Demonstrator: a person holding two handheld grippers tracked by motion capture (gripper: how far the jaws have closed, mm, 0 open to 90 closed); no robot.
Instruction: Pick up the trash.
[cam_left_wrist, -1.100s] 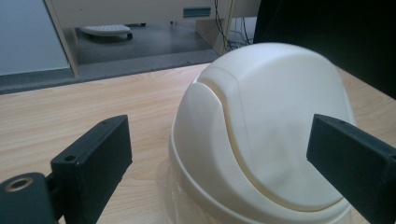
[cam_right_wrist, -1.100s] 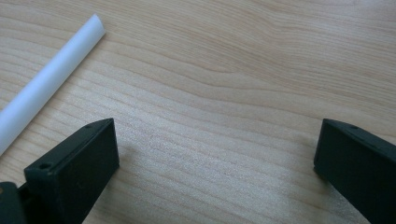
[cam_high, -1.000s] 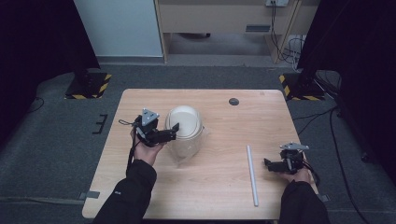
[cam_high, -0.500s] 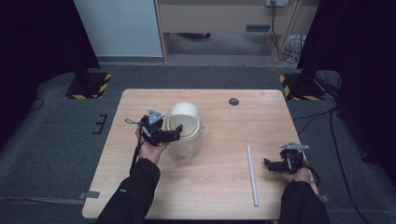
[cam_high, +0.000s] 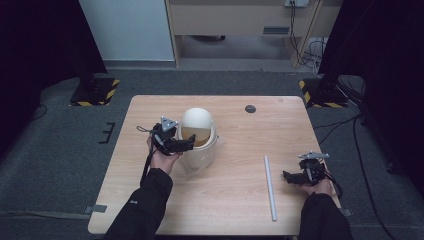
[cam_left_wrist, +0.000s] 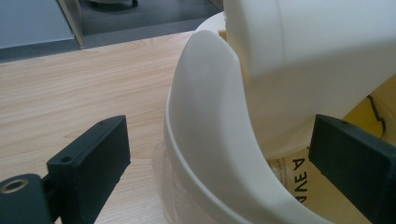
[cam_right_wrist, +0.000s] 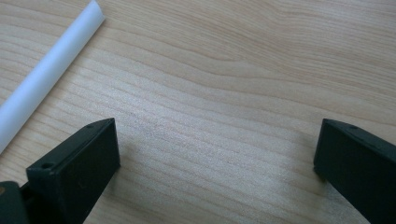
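Left gripper (cam_high: 181, 144) fingers spread wide around the cream plastic bucket's rim (cam_left_wrist: 201, 140); yellow label inside (cam_left_wrist: 308, 175) reads "A", "VE". Right gripper (cam_high: 295, 176) fingers open over the wooden worktop (cam_right_wrist: 224, 93), near the white tube (cam_right_wrist: 42, 79).

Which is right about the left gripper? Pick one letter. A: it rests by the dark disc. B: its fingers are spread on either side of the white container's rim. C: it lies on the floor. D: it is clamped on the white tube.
B: the left gripper has one finger outside and one inside the white container rim, spread wide.
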